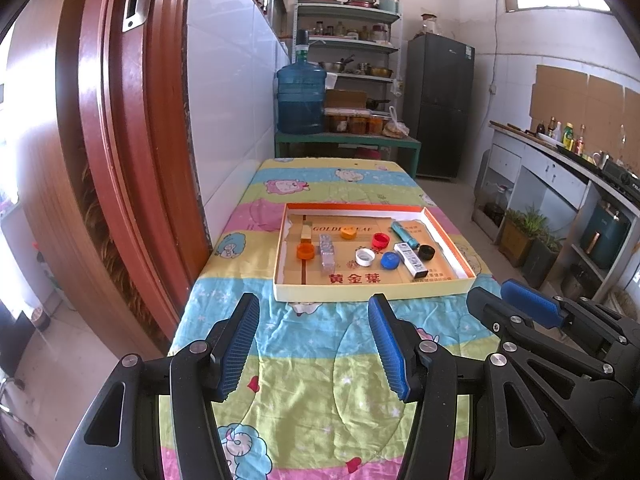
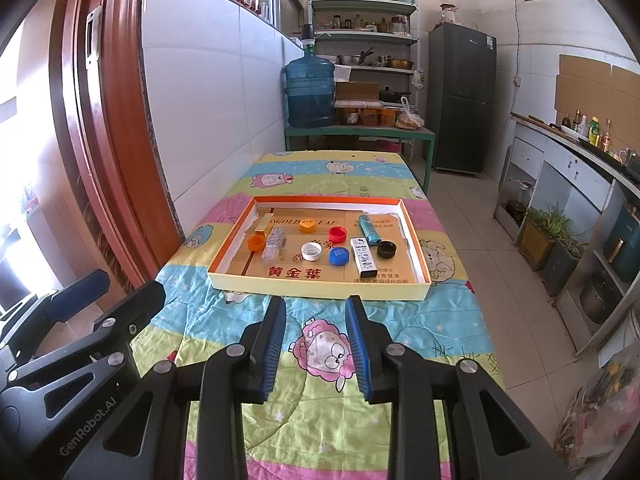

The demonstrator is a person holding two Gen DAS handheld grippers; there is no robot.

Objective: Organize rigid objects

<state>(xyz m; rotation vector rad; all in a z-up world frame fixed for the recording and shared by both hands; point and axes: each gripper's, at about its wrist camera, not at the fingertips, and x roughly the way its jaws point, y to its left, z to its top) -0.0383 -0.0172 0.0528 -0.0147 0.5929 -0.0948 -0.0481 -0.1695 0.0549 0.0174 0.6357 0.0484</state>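
A shallow cardboard tray [image 1: 372,292] with an orange rim lies on the cartoon-print cloth [image 1: 320,360]. Loose in it are an orange cap [image 1: 306,251], yellow cap [image 1: 349,233], red cap [image 1: 381,240], white cap [image 1: 365,257], blue cap [image 1: 390,260], black cap [image 1: 426,253], a clear small bottle [image 1: 327,254], a teal tube [image 1: 404,234], a white box [image 1: 410,260] and a gold stick [image 1: 307,231]. My left gripper [image 1: 314,300] hovers open just short of the tray's near edge. My right gripper [image 2: 316,302] hangs beside it before the tray [image 2: 320,290], jaws narrower but apart, nothing between them.
The cloth-covered table runs along a tiled wall with a red door frame [image 1: 120,160] at the left. Beyond the table stand a blue water jug [image 1: 300,98], shelves and a dark fridge [image 1: 440,104]. A kitchen counter [image 2: 580,152] lines the right, with plants and pots below.
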